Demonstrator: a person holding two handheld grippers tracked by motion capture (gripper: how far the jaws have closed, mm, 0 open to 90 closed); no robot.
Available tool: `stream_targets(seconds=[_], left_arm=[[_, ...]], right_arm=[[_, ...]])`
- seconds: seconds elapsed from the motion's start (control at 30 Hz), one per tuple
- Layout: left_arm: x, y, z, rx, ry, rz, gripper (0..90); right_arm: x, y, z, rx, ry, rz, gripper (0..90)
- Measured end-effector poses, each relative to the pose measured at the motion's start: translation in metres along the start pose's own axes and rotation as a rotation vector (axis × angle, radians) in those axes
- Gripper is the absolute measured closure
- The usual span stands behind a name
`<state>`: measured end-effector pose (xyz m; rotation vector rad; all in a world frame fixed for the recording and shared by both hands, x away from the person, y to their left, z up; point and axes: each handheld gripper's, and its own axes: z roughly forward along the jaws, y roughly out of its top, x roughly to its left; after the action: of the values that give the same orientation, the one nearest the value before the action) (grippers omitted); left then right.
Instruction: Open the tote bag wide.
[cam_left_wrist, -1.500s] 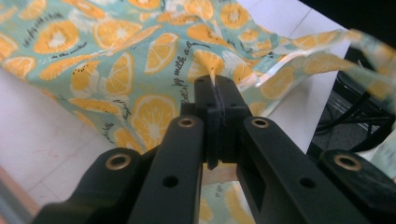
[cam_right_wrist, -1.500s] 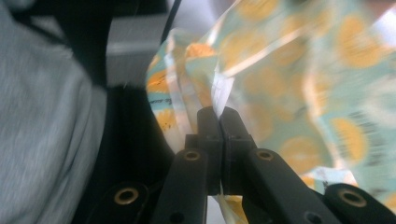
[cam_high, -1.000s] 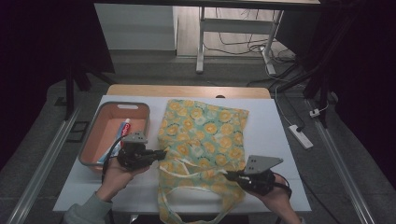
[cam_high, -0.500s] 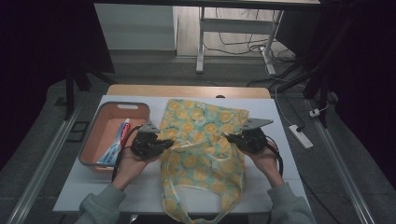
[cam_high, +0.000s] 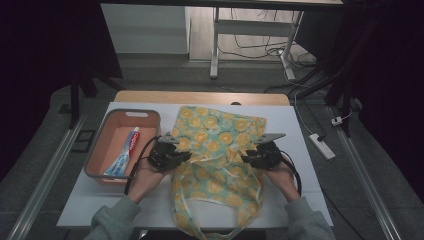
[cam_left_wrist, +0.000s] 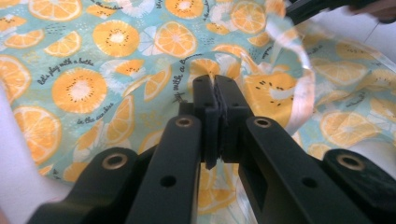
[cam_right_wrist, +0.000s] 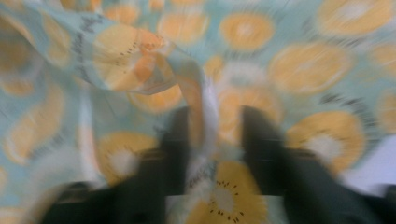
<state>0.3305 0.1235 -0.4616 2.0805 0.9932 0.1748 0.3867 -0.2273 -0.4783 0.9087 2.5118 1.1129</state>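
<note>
A cloth bag (cam_high: 220, 130) printed with orange slices on pale blue lies in the middle of the white table (cam_high: 295, 130), its lower part folded up toward the middle. My left gripper (cam_high: 187, 154) rests on the bag's left side; in the left gripper view its jaws (cam_left_wrist: 215, 86) are pressed together with bunched cloth (cam_left_wrist: 116, 37) at their tips. My right gripper (cam_high: 245, 157) is on the bag's right side. In the blurred right gripper view its jaws (cam_right_wrist: 215, 116) stand apart, having just been opening, and a loose strip of the cloth (cam_right_wrist: 205, 102) lies between them.
An orange tray (cam_high: 131, 112) stands at the left of the table with a toothpaste tube (cam_high: 125, 152) in it. The bag's handles (cam_high: 200, 232) hang over the near edge. A power strip (cam_high: 321, 146) lies on the floor at the right.
Both grippers have moved away from the near edge to mid-table, carrying the bag's lower edge up over itself. The right gripper's jaws now stand apart.
</note>
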Motion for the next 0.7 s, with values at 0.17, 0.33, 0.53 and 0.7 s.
stream_targets(seconds=[0.17,0.33,0.53,0.7], left_arm=[[0.003,-0.001,-0.001,-0.003,-0.001,-0.005,86.7],[0.004,0.000,0.001,-0.004,-0.008,-0.014,86.7],[0.004,-0.001,0.003,-0.003,-0.007,-0.013,86.1],[0.006,-0.002,0.004,-0.004,-0.006,-0.018,86.1]], right_arm=[[0.035,0.013,-0.059,-0.159,0.058,-0.038,35.2],[0.063,0.014,-0.066,-0.148,0.131,-0.095,34.8],[0.088,0.004,-0.015,0.013,0.167,-0.176,32.4],[0.087,-0.005,0.013,0.112,0.125,-0.202,32.5]])
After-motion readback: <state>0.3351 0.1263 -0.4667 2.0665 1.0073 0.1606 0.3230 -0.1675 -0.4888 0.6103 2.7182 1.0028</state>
